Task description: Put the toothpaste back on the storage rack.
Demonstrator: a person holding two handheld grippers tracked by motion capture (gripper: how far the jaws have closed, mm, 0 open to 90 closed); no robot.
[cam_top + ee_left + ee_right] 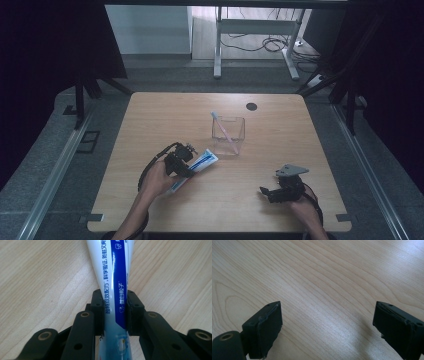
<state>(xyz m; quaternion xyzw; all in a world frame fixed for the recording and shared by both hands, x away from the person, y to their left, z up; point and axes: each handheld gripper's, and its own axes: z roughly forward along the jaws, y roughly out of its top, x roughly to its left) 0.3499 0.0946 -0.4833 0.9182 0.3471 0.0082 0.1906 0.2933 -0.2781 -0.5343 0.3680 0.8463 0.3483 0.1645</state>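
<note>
**Toothpaste tube clamped by left gripper; cup not yet reached**

Wooden table point(150, 115), pale grain, one dark round grommet point(251, 106) near its far edge. Floor and a metal desk frame beyond; dark curtains at both sides.

Clear plastic cup point(240, 125) stands upright a little past mid-table. A toothbrush point(222, 131) already leans inside it, head up and over the far-left rim.

Toothpaste tube point(202, 162), white with a blue band, lies near the front-left of the cup, its far end just short of the cup's base. Whether it rests on the wood or is slightly raised I cannot tell.

Left gripper point(182, 161): clenched on the tube. In the left gripper view the two pads press both sides of the toothpaste tube point(116, 290), which runs up and away between the jaws; the grip sits partway along the tube, not at an end.

Right gripper point(267, 192): released, jaws wide apart over bare wood, nothing between them, parked near the front-right of the table, well apart from cup and tube.

Progress, as judged: brush is in, tube is secured. Left to do, most likely: lift the tube, stand it over the cup mouth, drop it in beside the brush.
</note>
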